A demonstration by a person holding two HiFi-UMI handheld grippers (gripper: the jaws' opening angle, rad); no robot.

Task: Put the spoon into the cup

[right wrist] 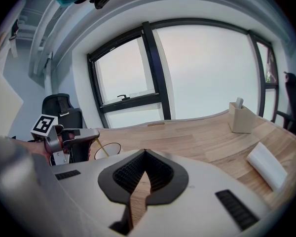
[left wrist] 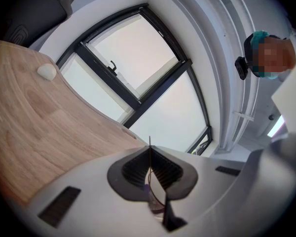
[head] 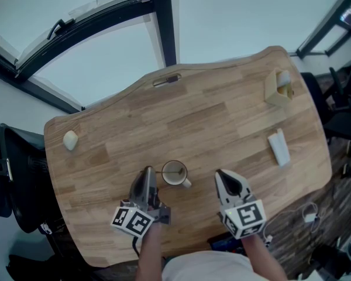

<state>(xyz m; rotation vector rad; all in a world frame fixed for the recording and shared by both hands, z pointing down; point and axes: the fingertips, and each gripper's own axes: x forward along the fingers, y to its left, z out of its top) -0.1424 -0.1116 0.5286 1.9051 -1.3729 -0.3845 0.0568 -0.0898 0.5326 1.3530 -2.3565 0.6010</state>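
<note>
wooden table [head: 222, 116] before big windows: the left gripper [head: 147, 172] pinches the spoon [right wrist: 101, 150] by its thin handle, slanting it toward the cup [head: 163, 173] just beside, seemingly to drop it in. the right gripper [head: 220, 175] waits nearby, jaws together and empty.

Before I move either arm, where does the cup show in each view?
Head view: cup near the front edge of the table, between left tongs and right tongs.
Left gripper view: not in it.
Right gripper view: cup at left, beside the left tongs holding the spoon.
Shared landmark: the black window handle, in all three.
</note>
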